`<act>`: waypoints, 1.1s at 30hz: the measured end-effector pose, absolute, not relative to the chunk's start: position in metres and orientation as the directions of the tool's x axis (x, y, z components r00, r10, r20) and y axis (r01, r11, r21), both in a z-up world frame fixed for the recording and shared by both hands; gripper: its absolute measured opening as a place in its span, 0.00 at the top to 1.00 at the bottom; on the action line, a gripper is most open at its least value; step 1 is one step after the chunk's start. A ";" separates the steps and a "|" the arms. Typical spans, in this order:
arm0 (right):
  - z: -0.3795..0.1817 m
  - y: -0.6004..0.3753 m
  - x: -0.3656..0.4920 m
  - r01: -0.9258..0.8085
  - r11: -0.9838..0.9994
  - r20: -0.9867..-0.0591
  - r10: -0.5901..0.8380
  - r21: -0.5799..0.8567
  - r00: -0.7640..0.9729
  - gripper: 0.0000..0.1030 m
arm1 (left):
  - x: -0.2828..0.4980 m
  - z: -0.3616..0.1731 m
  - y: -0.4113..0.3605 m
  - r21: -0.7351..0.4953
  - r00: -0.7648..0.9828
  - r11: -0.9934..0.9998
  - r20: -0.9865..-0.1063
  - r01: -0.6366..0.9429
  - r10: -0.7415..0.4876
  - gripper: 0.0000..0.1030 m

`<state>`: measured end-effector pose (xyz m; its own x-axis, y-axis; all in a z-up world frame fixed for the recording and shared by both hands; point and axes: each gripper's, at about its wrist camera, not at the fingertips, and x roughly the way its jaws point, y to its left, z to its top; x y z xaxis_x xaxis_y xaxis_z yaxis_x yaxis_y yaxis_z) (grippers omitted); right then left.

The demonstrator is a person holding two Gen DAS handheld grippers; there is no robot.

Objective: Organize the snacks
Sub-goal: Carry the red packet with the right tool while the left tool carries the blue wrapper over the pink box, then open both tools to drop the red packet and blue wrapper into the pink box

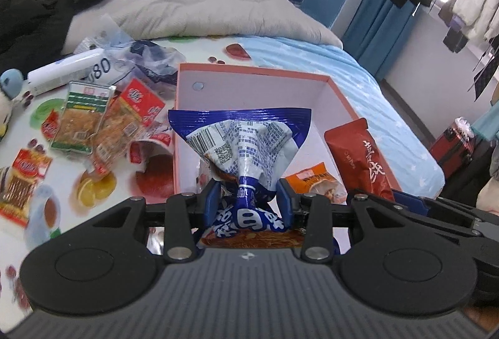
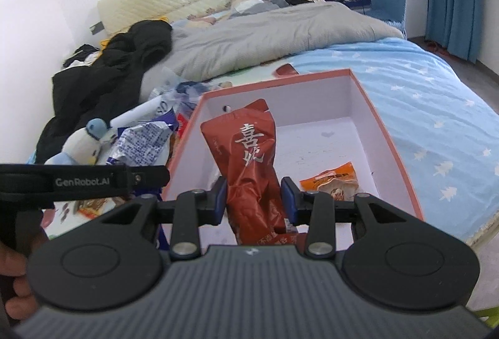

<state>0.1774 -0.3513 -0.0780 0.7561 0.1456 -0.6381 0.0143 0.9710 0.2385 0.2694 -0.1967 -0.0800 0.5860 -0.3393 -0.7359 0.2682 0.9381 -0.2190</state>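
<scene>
Left gripper (image 1: 249, 202) clamps blue snack bag (image 1: 240, 136) at its crumpled middle, bag sticking forward over the box (image 1: 340, 96) near edge. Right gripper (image 2: 253, 198) grasps red snack bag (image 2: 249, 158), long axis pointing into the box. Orange packet (image 2: 333, 183) already lies inside. Both over the box; right is deeper in.

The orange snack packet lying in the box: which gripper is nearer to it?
Right. The right gripper, holding the red packet, is right beside the orange packet; the left gripper, gripping the blue packet, sits farther left.
</scene>
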 end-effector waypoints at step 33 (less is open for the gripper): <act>-0.066 -0.352 0.161 0.057 0.972 -0.627 0.103 0.230 0.772 0.38 | 0.219 -0.045 -0.167 -0.184 0.676 0.948 -0.666 0.260 -0.314 0.27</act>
<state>0.1612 -0.3520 -0.0655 0.7722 0.1026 -0.6270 0.0575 0.9716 0.2297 0.2189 -0.1669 -0.0455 0.6763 -0.3142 -0.6663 0.2596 0.9481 -0.1835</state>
